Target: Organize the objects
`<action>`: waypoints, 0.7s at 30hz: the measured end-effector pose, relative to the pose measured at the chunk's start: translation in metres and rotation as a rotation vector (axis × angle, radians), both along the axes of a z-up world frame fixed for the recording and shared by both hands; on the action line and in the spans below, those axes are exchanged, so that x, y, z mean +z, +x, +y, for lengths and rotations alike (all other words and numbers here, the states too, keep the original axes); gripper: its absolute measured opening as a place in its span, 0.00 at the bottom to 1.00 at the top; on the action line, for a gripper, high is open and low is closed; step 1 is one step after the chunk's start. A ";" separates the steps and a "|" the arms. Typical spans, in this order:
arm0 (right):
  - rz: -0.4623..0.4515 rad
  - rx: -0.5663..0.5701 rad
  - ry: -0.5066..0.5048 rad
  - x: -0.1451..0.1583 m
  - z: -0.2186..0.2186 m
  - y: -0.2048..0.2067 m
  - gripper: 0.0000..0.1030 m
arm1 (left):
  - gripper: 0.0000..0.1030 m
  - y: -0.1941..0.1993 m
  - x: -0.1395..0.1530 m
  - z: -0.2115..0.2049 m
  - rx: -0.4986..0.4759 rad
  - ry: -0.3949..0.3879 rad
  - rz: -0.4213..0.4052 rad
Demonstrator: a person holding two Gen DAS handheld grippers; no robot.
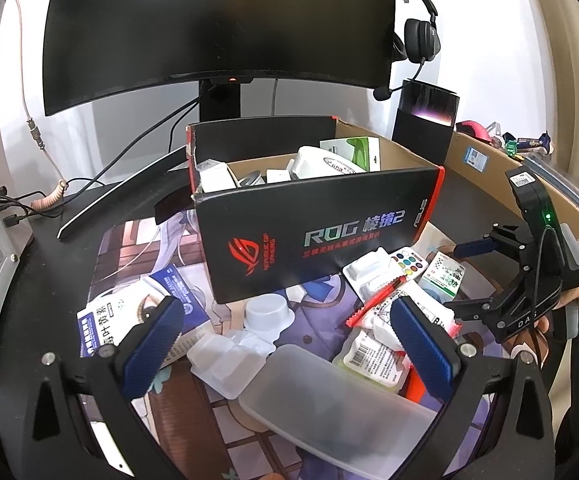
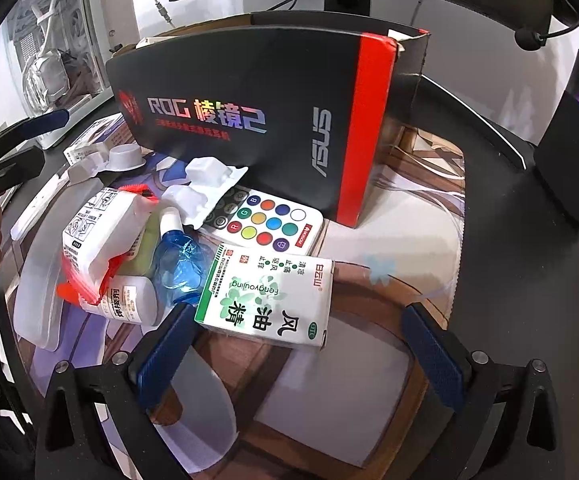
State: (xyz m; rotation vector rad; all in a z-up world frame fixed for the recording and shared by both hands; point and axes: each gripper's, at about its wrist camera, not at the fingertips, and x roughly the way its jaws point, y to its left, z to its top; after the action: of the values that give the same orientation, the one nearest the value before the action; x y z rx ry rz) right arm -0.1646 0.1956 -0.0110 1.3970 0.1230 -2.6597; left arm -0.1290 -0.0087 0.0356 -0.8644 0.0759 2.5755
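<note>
On the printed desk mat [image 2: 369, 216], loose items lie scattered at the foot of the open black-and-red cardboard box [image 1: 321, 236], which already holds several white things and so looks like the collecting bin. From the right wrist view, the right gripper [image 2: 301, 352] is spread wide and empty, the green-and-white medicine carton [image 2: 265, 300] lying at twelve o'clock between its fingers, probably lined up for a grasp, with the white remote with coloured buttons [image 2: 273, 224] beyond it. The left gripper [image 1: 285, 344] is likewise spread and empty, hovering over the frosted plastic lid [image 1: 329, 404] and white plastic tray [image 1: 229, 360].
</note>
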 end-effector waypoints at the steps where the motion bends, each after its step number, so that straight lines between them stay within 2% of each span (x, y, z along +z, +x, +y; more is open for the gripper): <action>1: -0.006 0.003 0.000 0.000 0.000 0.001 0.99 | 1.00 0.000 0.000 0.000 -0.001 -0.001 0.000; 8: -0.011 0.023 0.010 0.002 -0.005 0.003 0.99 | 1.00 0.000 -0.002 0.002 -0.003 -0.005 -0.004; 11: -0.006 0.029 0.004 0.003 -0.007 0.004 0.94 | 1.00 0.000 -0.001 0.002 -0.004 -0.005 -0.004; 13: 0.003 0.035 -0.010 0.005 -0.007 0.004 0.84 | 1.00 0.000 -0.001 0.003 -0.008 -0.002 -0.003; 16: 0.015 0.031 -0.019 0.010 -0.005 0.005 0.57 | 1.00 0.001 -0.001 0.003 -0.027 0.012 -0.012; 21: 0.034 0.040 -0.018 0.016 -0.003 0.009 0.57 | 1.00 0.006 -0.002 0.012 -0.098 0.026 -0.032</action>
State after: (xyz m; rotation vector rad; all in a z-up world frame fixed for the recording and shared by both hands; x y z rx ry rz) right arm -0.1558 0.1923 0.0046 1.3300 0.1290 -2.6466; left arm -0.1231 0.0035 0.0338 -0.8700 0.0727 2.4656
